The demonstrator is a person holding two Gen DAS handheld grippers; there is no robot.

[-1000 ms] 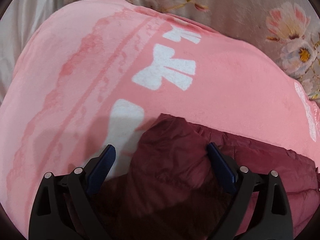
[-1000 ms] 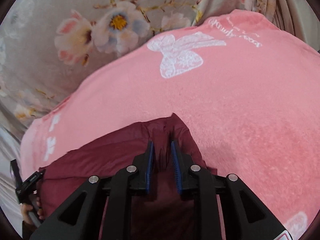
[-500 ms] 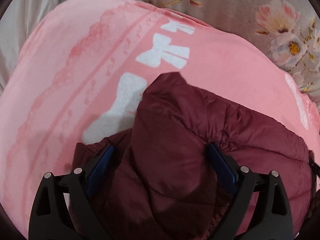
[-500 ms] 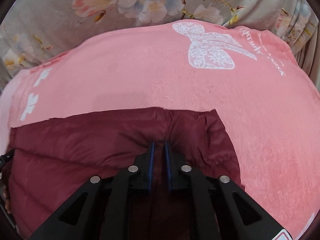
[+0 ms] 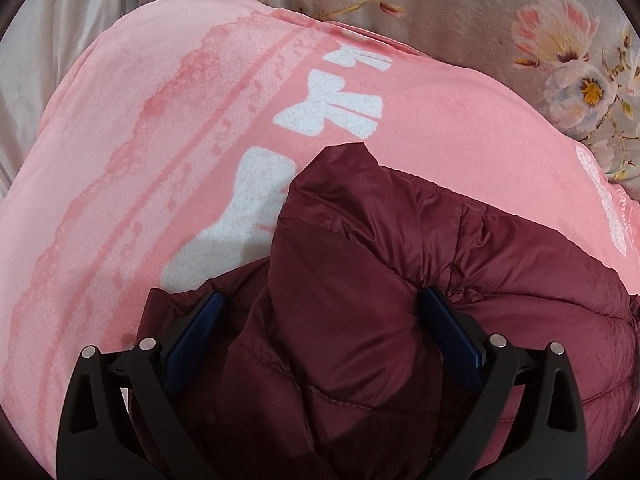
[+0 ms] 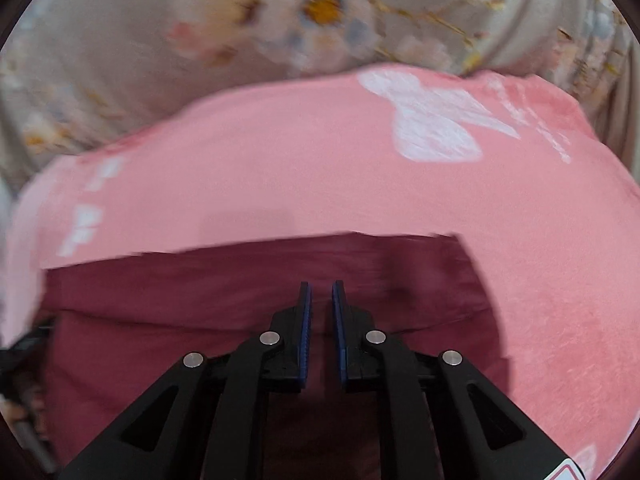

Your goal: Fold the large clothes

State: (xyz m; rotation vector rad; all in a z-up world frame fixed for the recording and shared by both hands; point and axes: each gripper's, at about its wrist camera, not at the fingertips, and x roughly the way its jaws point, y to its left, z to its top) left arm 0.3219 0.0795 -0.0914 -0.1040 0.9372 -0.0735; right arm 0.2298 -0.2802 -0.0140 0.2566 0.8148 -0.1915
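A dark maroon puffer jacket (image 5: 360, 280) lies on a pink blanket (image 5: 140, 140) printed with white bows. In the left wrist view, my left gripper (image 5: 320, 300) stands wide, its blue pads on either side of a thick bunched fold of the jacket. In the right wrist view the jacket (image 6: 200, 300) lies flat with a straight far edge. My right gripper (image 6: 319, 292) hovers over it with the jaws nearly together and a narrow gap between them; no fabric shows between the pads. The view is motion-blurred.
The pink blanket (image 6: 320, 168) covers a bed with grey floral bedding (image 5: 560, 60) behind it, also in the right wrist view (image 6: 200, 40). A pale sheet (image 5: 40, 60) lies at the far left. The other gripper shows dimly at the left edge (image 6: 16, 360).
The right gripper let go of the jacket fold and its jaws parted slightly; the jacket edge now lies flat. The left gripper keeps the bunched fold between its wide jaws, shifted slightly.
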